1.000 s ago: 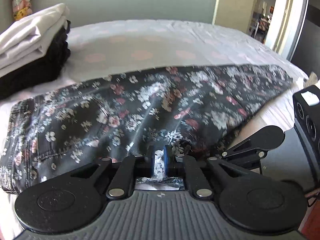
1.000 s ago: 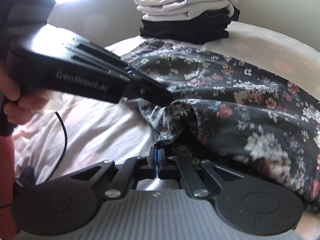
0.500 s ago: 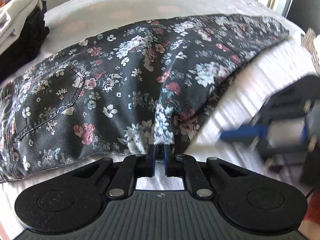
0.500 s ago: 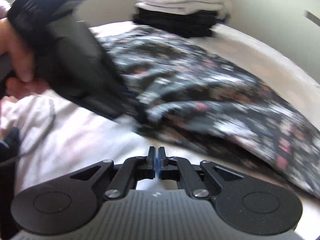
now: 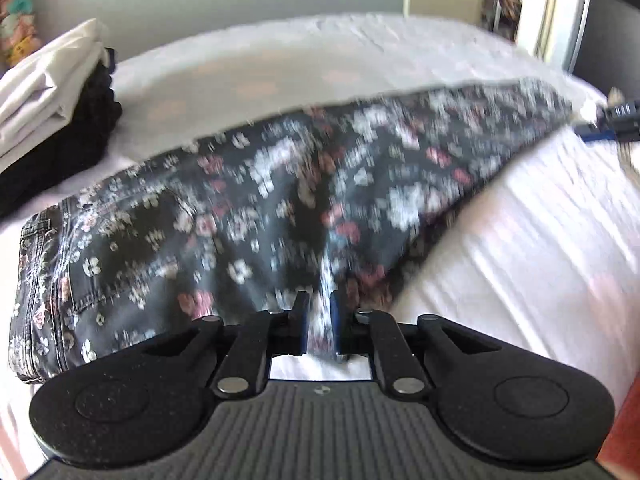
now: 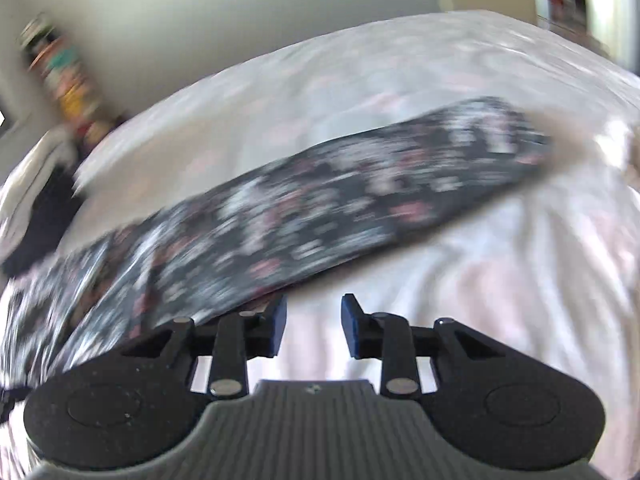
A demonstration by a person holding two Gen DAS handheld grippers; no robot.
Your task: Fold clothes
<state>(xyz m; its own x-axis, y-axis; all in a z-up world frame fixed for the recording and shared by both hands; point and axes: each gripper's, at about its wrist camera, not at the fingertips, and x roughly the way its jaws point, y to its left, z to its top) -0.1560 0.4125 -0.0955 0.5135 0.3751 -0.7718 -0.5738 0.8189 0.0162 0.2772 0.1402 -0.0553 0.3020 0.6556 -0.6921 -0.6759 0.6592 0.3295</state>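
Note:
Dark floral trousers (image 5: 280,200) lie folded lengthwise across the white bed, waistband at the left and leg ends at the right. My left gripper (image 5: 319,326) is shut on a pinch of their near edge. In the right wrist view the same floral trousers (image 6: 300,216) stretch diagonally, blurred by motion. My right gripper (image 6: 313,326) stands open just off their near edge, with only bedsheet between its fingers. The right gripper's blue-tipped end (image 5: 612,120) shows at the far right of the left wrist view, by the leg ends.
A stack of folded white and black clothes (image 5: 52,104) sits at the bed's far left corner, also blurred as a stack (image 6: 36,200) in the right wrist view. White bedsheet (image 5: 520,260) stretches around the trousers. A doorway (image 5: 552,8) stands at the right.
My right gripper swung away from the left gripper to the trousers' leg end and opened. The left gripper kept its pinch and shifted slightly.

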